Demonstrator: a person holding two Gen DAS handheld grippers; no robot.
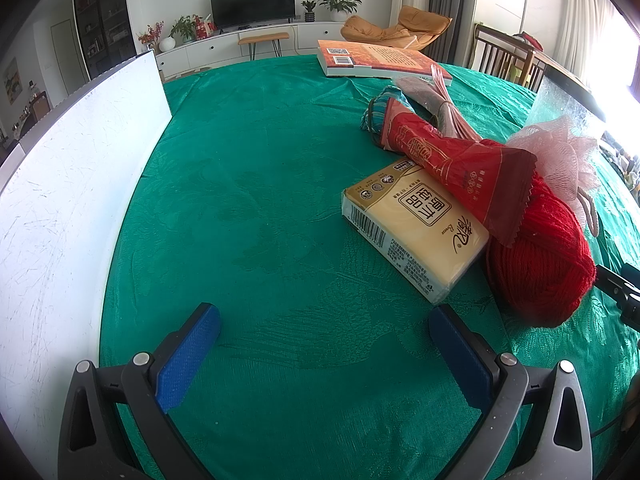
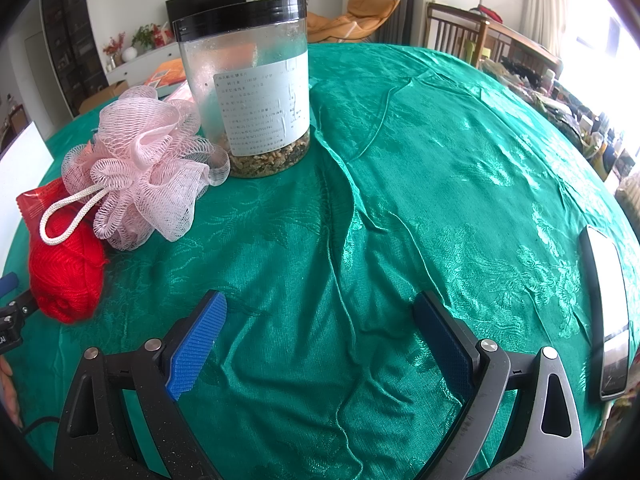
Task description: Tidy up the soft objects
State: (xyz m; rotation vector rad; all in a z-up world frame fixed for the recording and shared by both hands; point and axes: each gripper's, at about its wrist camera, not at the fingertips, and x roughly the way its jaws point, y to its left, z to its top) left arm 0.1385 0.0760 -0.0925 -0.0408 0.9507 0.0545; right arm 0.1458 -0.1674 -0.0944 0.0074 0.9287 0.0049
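1. Soft objects lie grouped on the green-clothed tabletop (image 1: 260, 200), toward the right of the left wrist view.
2. Red yarn ball (image 1: 540, 256): bright, tightly wound, resting on the cloth; its upper part is covered by a red foil packet (image 1: 460, 164) lying across it.
3. Tissue pack (image 1: 412, 224): pale yellow wrapper with printed characters and a barcode, flat on the cloth, touching the yarn ball; the red packet overlaps its far corner.
4. Pink mesh bath puff (image 2: 140, 168): ruffled netting with a white cord loop, sitting just beside a clear jar (image 2: 248, 92) and touching the yarn ball.
5. A teal-striped fabric item (image 1: 384, 108) and a pinkish bundle (image 1: 432, 96) lie behind the packet; both are partly hidden and hard to identify.
6. A book (image 1: 380, 60) lies flat at the far edge of the tabletop, apart from the group.
7. The jar has a black lid, a white label and granular contents at the bottom; the label text is illegible.
8. Left tongs (image 1: 324, 320): spread wide, blue pads holding nothing, over bare cloth near the tissue pack.
9. Right tongs (image 2: 320, 308): likewise wide apart and empty, over wrinkled cloth well clear of the puff.
10. A white board (image 1: 60, 200) on the left is cut off by the frame.
11. A flat device (image 2: 608, 280) at the right edge is partly cropped.
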